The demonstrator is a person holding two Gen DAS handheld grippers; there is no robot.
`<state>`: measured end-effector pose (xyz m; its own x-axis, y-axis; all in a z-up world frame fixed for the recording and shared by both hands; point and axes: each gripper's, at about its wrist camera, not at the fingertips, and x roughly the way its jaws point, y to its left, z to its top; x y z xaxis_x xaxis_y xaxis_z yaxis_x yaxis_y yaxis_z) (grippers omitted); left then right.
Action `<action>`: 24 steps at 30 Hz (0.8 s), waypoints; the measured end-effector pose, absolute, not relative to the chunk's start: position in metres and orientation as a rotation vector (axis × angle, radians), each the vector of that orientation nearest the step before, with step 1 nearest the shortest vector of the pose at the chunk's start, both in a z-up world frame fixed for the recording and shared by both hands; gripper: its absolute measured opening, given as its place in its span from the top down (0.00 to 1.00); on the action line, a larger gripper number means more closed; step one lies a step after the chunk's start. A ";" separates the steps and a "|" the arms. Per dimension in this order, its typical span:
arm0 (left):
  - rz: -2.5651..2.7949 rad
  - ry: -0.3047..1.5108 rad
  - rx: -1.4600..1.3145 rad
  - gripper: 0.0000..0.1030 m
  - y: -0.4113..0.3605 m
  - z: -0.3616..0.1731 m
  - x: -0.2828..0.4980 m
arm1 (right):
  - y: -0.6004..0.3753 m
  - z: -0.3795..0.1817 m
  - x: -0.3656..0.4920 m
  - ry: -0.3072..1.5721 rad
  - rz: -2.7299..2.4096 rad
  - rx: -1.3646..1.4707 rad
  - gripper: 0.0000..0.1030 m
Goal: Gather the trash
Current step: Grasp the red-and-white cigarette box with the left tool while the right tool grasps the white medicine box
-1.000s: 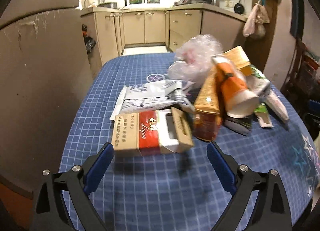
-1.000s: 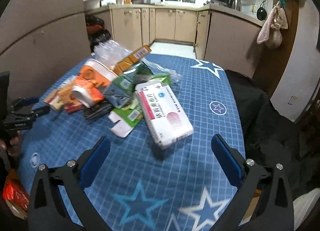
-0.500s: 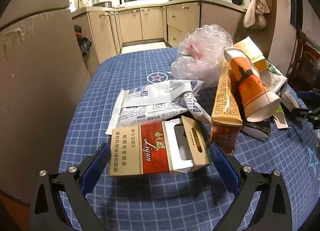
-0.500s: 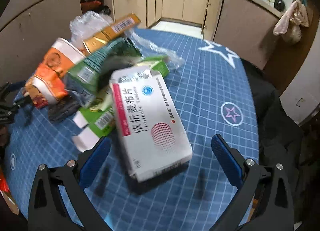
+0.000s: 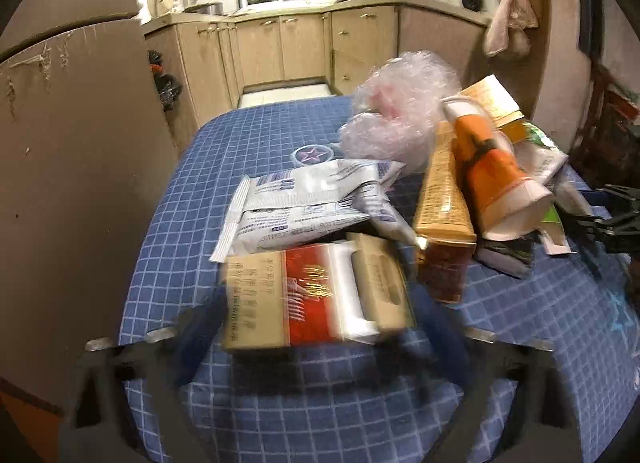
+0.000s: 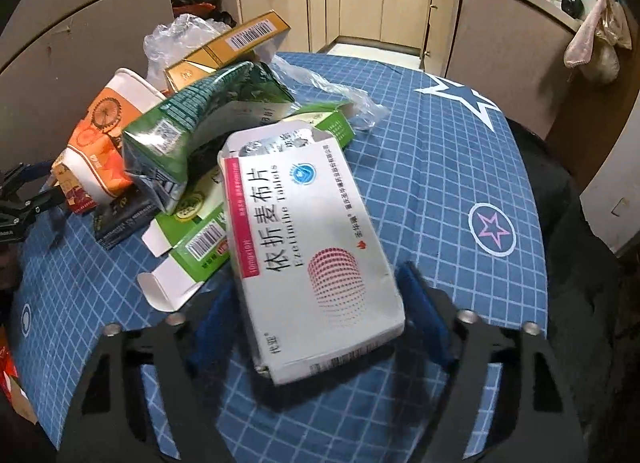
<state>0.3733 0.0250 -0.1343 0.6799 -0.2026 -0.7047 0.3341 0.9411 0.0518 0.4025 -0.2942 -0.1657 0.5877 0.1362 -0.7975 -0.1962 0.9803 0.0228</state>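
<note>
The left gripper (image 5: 320, 327) reaches down over the blue checked worktop (image 5: 248, 151), and its fingers (image 5: 200, 327) are closing around a tan and red carton (image 5: 312, 299) that lies flat between them. Motion blur hides whether the pads press its ends yet. Just behind the carton sits a silver foil pouch (image 5: 304, 203), and to its right a heap: a crumpled plastic bag (image 5: 396, 115), a long yellow box (image 5: 442, 191) and an orange paper cup (image 5: 496, 175) lying on its side.

The right gripper (image 6: 316, 311) is closing too. A white tablet box (image 6: 308, 247) lies between its blue fingers (image 6: 420, 303), near end toward the camera, open flap pointing away. The right finger sits just beside the box's edge; the left is blurred, so contact cannot be told. The box leans on a flattened green carton (image 6: 200, 235), with a crushed green box (image 6: 192, 131) beyond it.
</note>
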 end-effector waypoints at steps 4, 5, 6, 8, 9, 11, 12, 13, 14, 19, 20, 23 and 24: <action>-0.295 0.772 0.220 0.43 0.018 -0.134 0.367 | -0.289 -0.165 0.396 0.927 0.200 -0.075 0.31; -0.299 0.770 0.219 0.43 0.019 -0.135 0.366 | -0.290 -0.165 0.396 0.930 0.200 -0.074 0.30; -0.303 0.768 0.213 0.42 0.020 -0.135 0.365 | -0.289 -0.165 0.395 0.933 0.201 -0.070 0.29; -0.295 0.771 0.188 0.30 0.024 -0.137 0.366 | -0.287 -0.164 0.390 0.934 0.190 -0.080 0.27; -0.300 0.778 0.175 0.16 0.027 -0.138 0.366 | -0.285 -0.163 0.388 0.932 0.175 -0.089 0.22; -0.286 0.760 0.159 0.16 0.033 -0.139 0.365 | -0.284 -0.164 0.388 0.929 0.156 -0.115 0.10; -0.279 0.759 0.153 0.16 0.036 -0.140 0.366 | -0.283 -0.164 0.388 0.924 0.147 -0.131 0.06; -0.269 0.755 0.144 0.14 0.039 -0.140 0.367 | -0.283 -0.165 0.388 0.918 0.139 -0.141 0.05; -0.270 0.759 0.124 0.13 0.043 -0.140 0.368 | -0.284 -0.165 0.389 0.916 0.136 -0.138 0.05; -0.316 0.842 0.003 0.06 0.054 -0.147 0.387 | -0.293 -0.167 0.398 0.932 0.131 -0.078 0.05; -0.325 0.856 -0.016 0.06 0.056 -0.149 0.390 | -0.295 -0.168 0.400 0.938 0.137 -0.065 0.05; -0.315 0.871 0.025 0.08 0.048 -0.151 0.390 | -0.299 -0.169 0.403 0.944 0.150 -0.050 0.05; -0.303 0.872 0.042 0.10 0.046 -0.152 0.390 | -0.299 -0.169 0.403 0.944 0.153 -0.052 0.05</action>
